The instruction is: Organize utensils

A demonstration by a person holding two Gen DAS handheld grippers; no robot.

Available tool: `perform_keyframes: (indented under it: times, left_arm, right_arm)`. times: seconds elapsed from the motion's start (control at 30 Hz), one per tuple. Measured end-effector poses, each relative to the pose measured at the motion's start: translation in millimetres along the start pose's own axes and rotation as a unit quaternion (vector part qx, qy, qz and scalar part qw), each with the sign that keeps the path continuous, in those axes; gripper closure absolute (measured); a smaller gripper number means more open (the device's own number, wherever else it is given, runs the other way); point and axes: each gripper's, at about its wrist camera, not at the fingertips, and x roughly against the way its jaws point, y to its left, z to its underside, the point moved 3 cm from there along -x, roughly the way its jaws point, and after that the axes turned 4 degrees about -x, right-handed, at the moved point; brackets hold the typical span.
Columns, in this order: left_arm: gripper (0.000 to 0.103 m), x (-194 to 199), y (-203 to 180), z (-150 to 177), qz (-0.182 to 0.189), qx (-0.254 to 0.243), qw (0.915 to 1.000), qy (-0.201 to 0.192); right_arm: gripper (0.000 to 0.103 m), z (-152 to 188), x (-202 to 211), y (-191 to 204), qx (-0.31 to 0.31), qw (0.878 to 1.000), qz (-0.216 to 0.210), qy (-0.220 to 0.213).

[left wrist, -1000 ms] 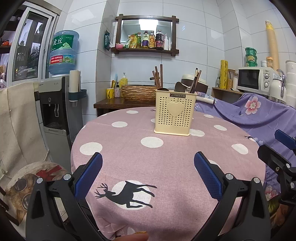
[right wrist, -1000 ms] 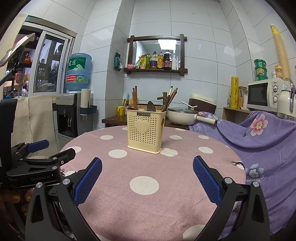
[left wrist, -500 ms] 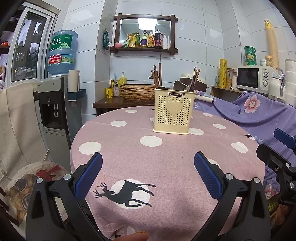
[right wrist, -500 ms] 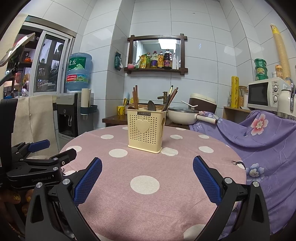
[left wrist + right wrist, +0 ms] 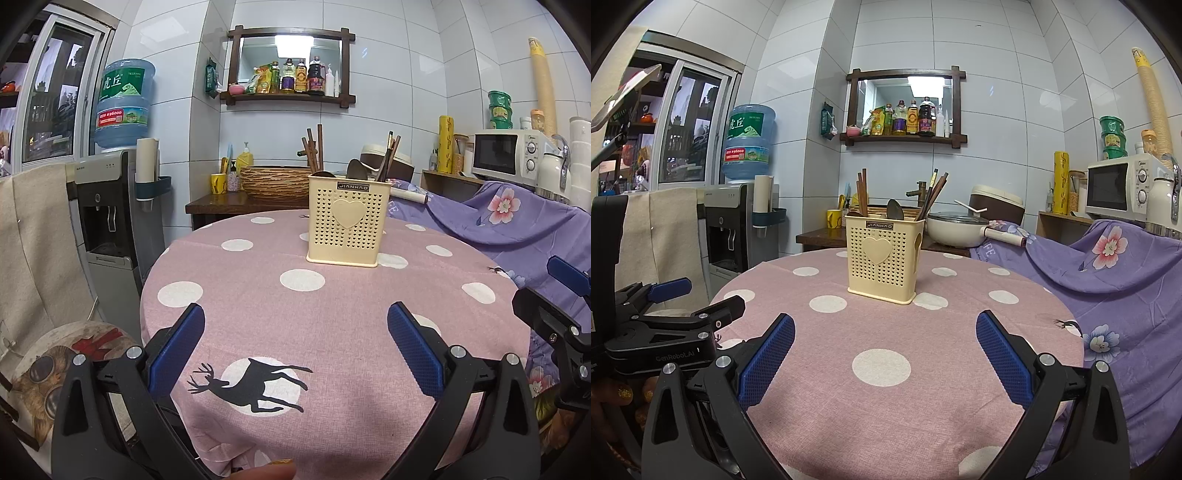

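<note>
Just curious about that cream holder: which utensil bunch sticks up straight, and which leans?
In the utensil holder, the left chopsticks stand almost upright; the right chopsticks lean outward to the right.

White glossy tiles (image 5: 997,110) cover the walls. A dark wooden wall shelf (image 5: 904,137) carries bottles below a lit opening. A water dispenser (image 5: 110,206) with a blue jug stands left, beside a window (image 5: 690,125). A microwave (image 5: 1123,192) sits right, above purple floral cloth (image 5: 1108,266). The round desk (image 5: 332,314) wears pink polka-dot cloth.

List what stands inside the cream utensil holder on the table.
In the utensil holder: brown chopsticks at its left, darker chopsticks leaning at its right, a spoon between. Their lower ends are hidden by the perforated wall.
</note>
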Motion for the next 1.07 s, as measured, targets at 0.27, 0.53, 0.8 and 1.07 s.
perform_keyframes:
  times: [0.27,0.53,0.8,1.07]
  left_arm:
    - [0.006,-1.1,-1.4,-0.2,0.001,-0.001,1.0,0.002]
    - [0.006,-2.0,-2.5,0.3,0.001,-0.001,1.0,0.003]
    - [0.006,0.5,-4.0,2.4,0.003,-0.005,1.0,-0.004]
    - [0.006,0.9,-3.7,2.9,0.003,-0.004,1.0,0.002]
  right_arm:
    - [0.006,-0.2,0.6,0.4,0.0,1.0,0.0,0.0]
    - [0.006,-0.6,0.5,0.3,0.0,1.0,0.001,0.0]
    - [0.006,4.3,1.2,1.0,-0.002,1.0,0.0,0.001]
    - [0.006,4.0,0.6,0.7,-0.002,1.0,0.0,0.002]
